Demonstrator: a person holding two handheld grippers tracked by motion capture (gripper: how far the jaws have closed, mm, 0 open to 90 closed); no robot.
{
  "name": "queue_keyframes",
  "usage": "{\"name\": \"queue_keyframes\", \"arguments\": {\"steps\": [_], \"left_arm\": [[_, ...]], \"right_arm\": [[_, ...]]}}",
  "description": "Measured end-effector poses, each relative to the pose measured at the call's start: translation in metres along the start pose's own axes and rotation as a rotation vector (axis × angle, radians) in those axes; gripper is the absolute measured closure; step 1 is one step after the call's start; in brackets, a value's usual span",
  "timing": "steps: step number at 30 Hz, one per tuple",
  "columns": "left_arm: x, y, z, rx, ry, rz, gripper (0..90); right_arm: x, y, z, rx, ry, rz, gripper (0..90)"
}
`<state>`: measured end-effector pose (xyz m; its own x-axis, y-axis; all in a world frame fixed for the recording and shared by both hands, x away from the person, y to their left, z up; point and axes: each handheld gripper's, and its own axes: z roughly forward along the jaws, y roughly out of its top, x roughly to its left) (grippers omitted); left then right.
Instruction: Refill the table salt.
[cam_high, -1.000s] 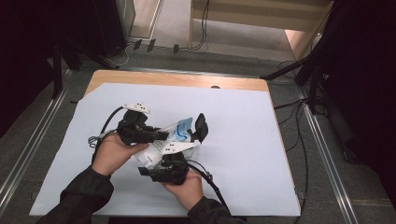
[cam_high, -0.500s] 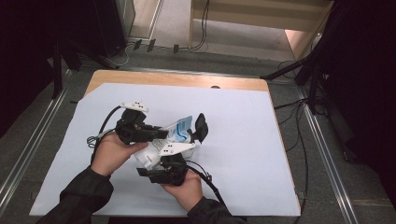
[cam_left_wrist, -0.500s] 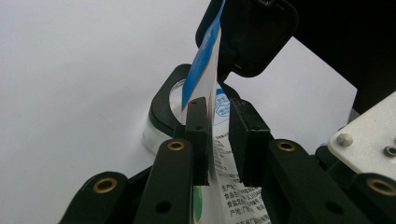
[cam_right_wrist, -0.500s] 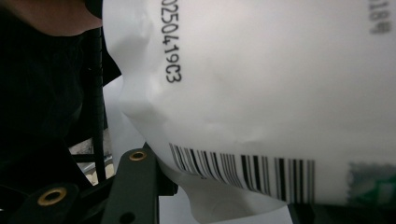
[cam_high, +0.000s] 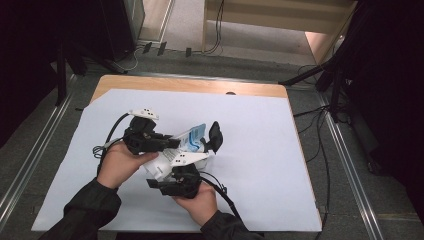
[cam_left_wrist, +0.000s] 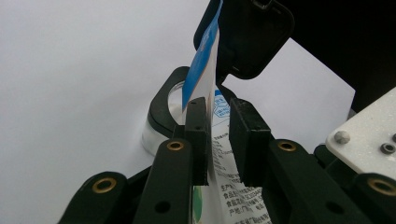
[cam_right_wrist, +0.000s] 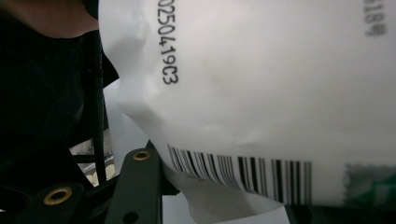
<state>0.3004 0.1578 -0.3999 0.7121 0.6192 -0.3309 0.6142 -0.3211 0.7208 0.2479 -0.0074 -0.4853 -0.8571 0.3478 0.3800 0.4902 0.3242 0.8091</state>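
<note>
Left of centre in the high view, over the white sheet (cam_high: 260, 150) that covers the wooden table (cam_high: 200, 85), both hands work one white-and-blue pouch (cam_high: 192, 140).

Left gripper (cam_high: 170, 142): held by the left hand (cam_high: 120, 162), jaws pointing toward frame right. In the left gripper view its two black jaws stand close together with the pouch (cam_left_wrist: 212, 135) edge-on between them. The left pad lies against the film; a thin gap shows at the right pad. I read that as a pinch on the pouch, light at best.

Right gripper (cam_high: 212, 137): held by the right hand (cam_high: 197, 200) at lower centre, body under a white plate (cam_high: 187, 159), jaws reaching up-frame. One black jaw tip stands clear just right of the pouch's blue top. In the right gripper view the pouch's white back (cam_right_wrist: 261, 93) sits very close to the lens, with a barcode (cam_right_wrist: 238, 172) and a printed date code (cam_right_wrist: 169, 42). One jaw shows at lower left, touching the pouch's bottom edge; the other is mostly hidden at the lower right corner. The pouch bulges between them, so it is gripped across its width.

Pouch position: off the sheet, tilted, blue end toward upper right, white body down toward the right hand.

In the left gripper view a black ring with a clear centre (cam_left_wrist: 168, 105) lies on the sheet behind the pouch; can't tell what it is.
</note>
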Motion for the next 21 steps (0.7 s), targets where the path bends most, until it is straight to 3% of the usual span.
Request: {"name": "queue_keyframes", "arguments": {"steps": [21], "left_arm": [[-0.0008, 0.0004, -0.0010, 0.000, 0.004, 0.003, 77.3]], "right_arm": [[-0.0006, 0.0011, -0.0003, 0.005, 0.007, -0.003, 61.7]]}}
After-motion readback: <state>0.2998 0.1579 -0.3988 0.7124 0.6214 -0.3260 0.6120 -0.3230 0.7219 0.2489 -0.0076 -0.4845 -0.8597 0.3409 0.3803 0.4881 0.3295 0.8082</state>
